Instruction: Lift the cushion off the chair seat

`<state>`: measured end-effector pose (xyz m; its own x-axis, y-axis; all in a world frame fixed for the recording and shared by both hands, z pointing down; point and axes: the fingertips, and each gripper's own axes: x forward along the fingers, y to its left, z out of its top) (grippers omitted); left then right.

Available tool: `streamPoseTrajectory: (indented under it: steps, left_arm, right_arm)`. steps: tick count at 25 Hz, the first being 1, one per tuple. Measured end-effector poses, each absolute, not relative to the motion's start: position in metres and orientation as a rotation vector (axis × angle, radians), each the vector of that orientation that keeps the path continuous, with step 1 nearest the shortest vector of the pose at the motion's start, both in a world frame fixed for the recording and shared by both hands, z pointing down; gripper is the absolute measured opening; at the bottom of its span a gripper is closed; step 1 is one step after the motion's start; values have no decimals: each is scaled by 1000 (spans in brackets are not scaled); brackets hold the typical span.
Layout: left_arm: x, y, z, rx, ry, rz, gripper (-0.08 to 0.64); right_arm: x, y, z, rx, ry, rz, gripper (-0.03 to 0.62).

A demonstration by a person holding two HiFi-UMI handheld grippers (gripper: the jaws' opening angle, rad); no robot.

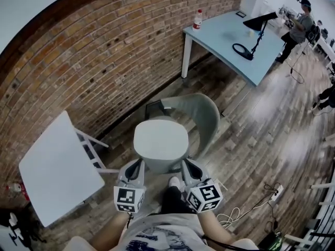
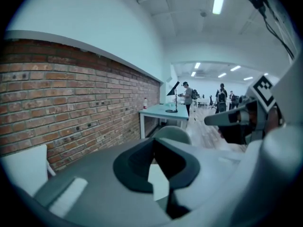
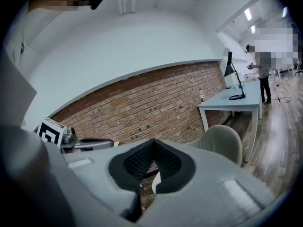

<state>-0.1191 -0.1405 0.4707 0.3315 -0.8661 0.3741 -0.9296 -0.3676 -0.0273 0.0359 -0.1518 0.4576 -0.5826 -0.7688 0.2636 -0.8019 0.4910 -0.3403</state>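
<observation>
— While the left gripper (image 1: 137, 164) and the right gripper (image 1: 187, 164) are both closed tight and hold nothing, where is the cushion (image 1: 160, 138)?
— Flat on the chair seat (image 1: 159, 167), just past their tips. It looks soft and light, I think. Open up, then pinch its side edges.

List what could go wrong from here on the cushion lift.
1. The left gripper and right gripper are shut, with nothing between the fingers, close to the cushion's front edge. Unopened, they would likely shove it rather than grip it.
2. The chair backrest wraps behind the cushion, so a tilted lift might snag there.
3. The cable on the floor could catch a foot.
</observation>
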Motion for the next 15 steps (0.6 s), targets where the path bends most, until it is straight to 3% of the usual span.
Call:
streamPoseTrajectory:
  steps: [15]
  left_arm:
    - [-120, -249, 519, 2349, -1658, 591, -9]
  right_arm:
    - [42, -262, 508, 1334, -2593, 716, -2]
